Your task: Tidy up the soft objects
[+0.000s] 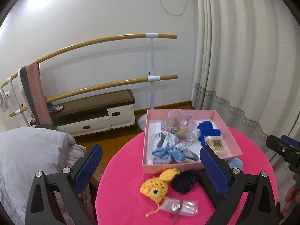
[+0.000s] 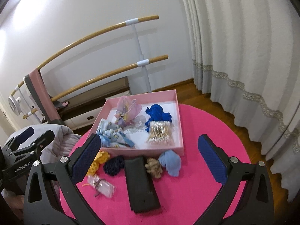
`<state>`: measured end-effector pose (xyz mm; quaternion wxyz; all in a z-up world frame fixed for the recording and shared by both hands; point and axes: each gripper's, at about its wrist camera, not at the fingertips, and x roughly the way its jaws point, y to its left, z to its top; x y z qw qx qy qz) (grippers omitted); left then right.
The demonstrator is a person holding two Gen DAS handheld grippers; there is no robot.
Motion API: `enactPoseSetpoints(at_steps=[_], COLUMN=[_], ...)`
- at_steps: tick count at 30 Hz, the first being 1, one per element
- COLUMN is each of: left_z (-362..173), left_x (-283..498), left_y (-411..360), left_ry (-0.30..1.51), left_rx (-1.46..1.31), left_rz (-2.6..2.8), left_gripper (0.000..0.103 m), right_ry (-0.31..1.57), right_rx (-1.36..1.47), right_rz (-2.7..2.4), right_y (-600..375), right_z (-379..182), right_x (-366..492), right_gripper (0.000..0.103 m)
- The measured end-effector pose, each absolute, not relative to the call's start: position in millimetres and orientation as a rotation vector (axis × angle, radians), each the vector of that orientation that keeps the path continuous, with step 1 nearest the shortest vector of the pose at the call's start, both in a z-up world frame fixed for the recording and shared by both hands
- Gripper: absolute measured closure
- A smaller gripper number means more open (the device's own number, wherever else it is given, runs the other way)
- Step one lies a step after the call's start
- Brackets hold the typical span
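Desk [image 2: 215, 123] round, pink felt; wood floor, pale curtains behind. Left claw [image 1: 150, 166], right claw [image 2: 150, 156] spread wide, empty. Pink box [image 2: 180, 123] ahead holds scrunchies; crocheted fish [image 1: 155, 186] below left claw.

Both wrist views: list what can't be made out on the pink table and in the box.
- Light blue cloth: left wrist view, mostly hidden behind the pink box and a left gripper finger.
- Yellow crochet fish: right wrist view, largely covered by a right gripper finger.
- Clear packet: contents too small to identify.
- Printed sheet in the box: text unreadable.
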<state>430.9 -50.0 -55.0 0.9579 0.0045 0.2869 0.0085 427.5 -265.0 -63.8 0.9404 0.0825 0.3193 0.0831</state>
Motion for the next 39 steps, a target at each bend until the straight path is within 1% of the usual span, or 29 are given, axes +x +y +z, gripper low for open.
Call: enactPoseSetpoints(at_steps=[9,18,28,39], left_z=[-49,-53,-48,-48], left_x=[359,321,290,270], left_y=[-58,-60,-60,-57], left_ry=[0.566,0.604,0.596,0.604], left_rx=[0.034,0.029,0.039,0.031], left_rz=[0.007,0.011,0.018,0.013], left_gripper=[0.0,0.0,0.0,0.0], right_ry=[0.606,0.622,0.588,0.577], right_rx=[0.198,0.185,0.116,0.101], right_rz=[0.154,0.157,0.139,0.158], right_y=[-271,-267,-253,-244], right_z=[-61,-79,-78,-73], right_x=[374,333,299,288], right_gripper=[0.0,0.0,0.0,0.0])
